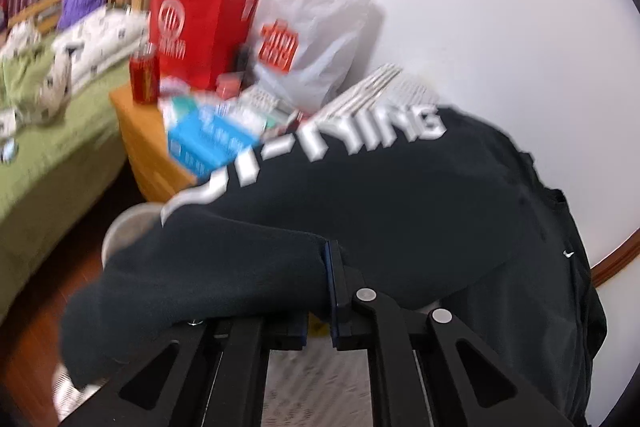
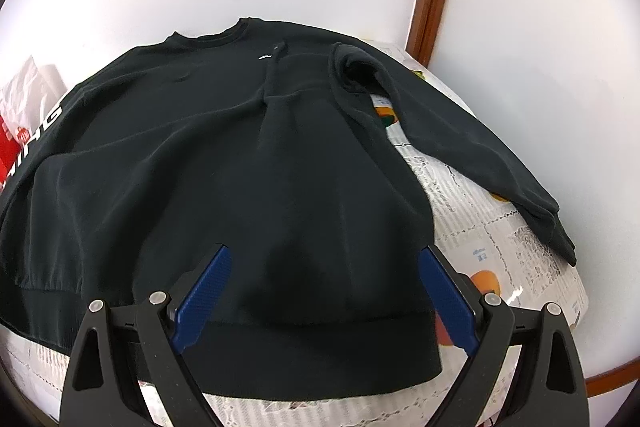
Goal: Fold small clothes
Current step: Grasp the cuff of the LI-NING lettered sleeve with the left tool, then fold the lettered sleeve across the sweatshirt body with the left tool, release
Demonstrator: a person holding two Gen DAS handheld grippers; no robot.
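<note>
Left gripper jaws apparently pinching sweatshirt sleeve, right gripper wide.

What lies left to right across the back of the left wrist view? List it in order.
Green bedspread → red can → red paper bag → white plastic bag → bare white wall. The black sweatshirt spreads across the foreground, so it has no single place in that order.

Black sweatshirt — spread front-up on table, white-lettered sleeve
</note>
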